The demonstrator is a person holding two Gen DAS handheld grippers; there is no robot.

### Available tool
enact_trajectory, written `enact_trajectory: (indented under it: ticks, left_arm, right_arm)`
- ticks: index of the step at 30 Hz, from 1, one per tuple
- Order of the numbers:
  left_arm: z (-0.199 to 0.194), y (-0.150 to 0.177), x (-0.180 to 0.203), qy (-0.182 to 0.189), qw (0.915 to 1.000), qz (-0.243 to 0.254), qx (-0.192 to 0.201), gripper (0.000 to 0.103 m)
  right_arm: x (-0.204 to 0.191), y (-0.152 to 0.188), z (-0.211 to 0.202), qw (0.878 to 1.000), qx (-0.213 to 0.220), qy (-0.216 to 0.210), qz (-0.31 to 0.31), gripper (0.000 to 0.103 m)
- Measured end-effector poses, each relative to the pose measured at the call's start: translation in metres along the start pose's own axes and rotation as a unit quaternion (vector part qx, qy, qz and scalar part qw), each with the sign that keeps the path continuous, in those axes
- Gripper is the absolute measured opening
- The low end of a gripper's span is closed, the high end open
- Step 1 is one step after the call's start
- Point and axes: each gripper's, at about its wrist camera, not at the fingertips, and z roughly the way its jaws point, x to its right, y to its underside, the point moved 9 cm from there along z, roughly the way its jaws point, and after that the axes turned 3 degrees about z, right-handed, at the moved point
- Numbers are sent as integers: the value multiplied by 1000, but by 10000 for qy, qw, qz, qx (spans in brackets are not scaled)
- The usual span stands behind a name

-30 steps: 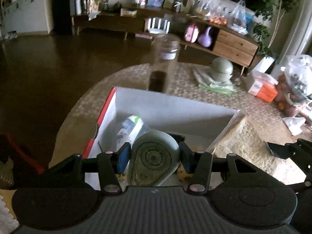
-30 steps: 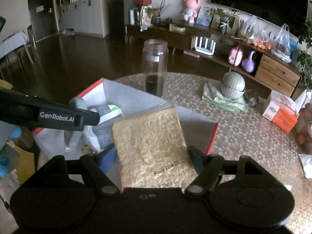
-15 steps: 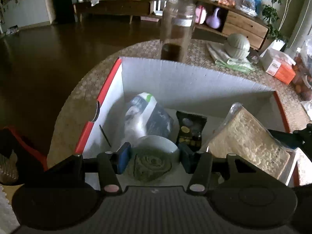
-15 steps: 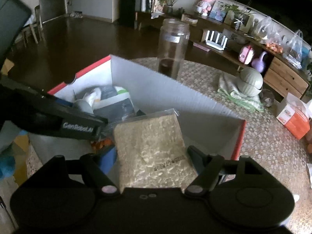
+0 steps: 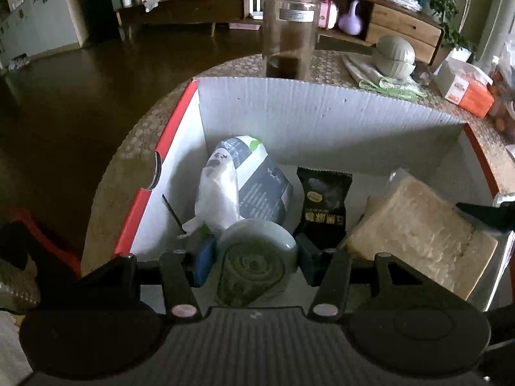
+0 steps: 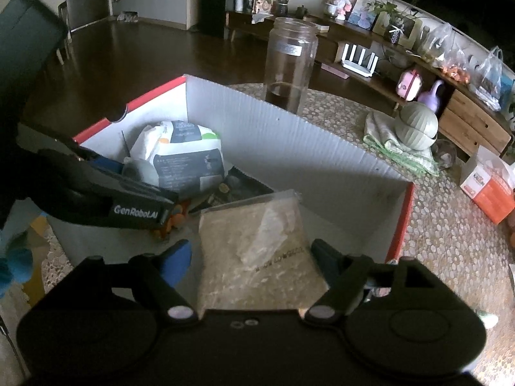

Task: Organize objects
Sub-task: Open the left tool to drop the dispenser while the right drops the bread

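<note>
Left gripper [image 5: 254,257]: black body, ribbed dark-grey top panel, two round discs; black linkage arms with pale pivot pins; one blue pad, one dark. Right gripper [image 6: 251,254]: same build, smooth black top; white "GenRobot.AI" lettering on the left unit's finger.
</note>
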Motion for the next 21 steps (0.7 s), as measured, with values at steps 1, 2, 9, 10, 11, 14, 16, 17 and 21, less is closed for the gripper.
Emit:
enact_trajectory:
  ticks: [1,2,9,10,11,14,16,17,21]
  left_arm:
    - [0,0,0,0,10000,-6,-15,54]
    - [1,1,0,-9,10000,-27,-37,54]
    - [-11,1,4,-30,9998,-4,205,70]
    - [-14,1,6,-50,9997,26,247,70]
    - [-16,-1,7,-49,9996,49,276,70]
    - [-24,-3,10,-46,9993,85,347,70]
    - [-28,-3,12,-39,9992,88,376,70]
    - [-31,-3,13,-29,9992,87,392,70]
    - [-43,-1,18,-23,9988,141,461,70]
  right_arm:
    - [1,0,-2,10000,12,-17,13,85]
    - [1,1,-4,10000,32,-16,16,85]
    - [4,2,-22,9998,196,-79,10,89]
    - [5,3,-25,9997,211,-89,10,89]
    - [5,4,-28,9997,226,-98,13,89]
    - [8,5,-38,9995,288,-136,44,90]
    - [10,5,-47,9992,344,-165,84,91]
    - [11,5,-50,9991,362,-172,108,91]
    - [16,9,-66,9987,442,-190,190,92]
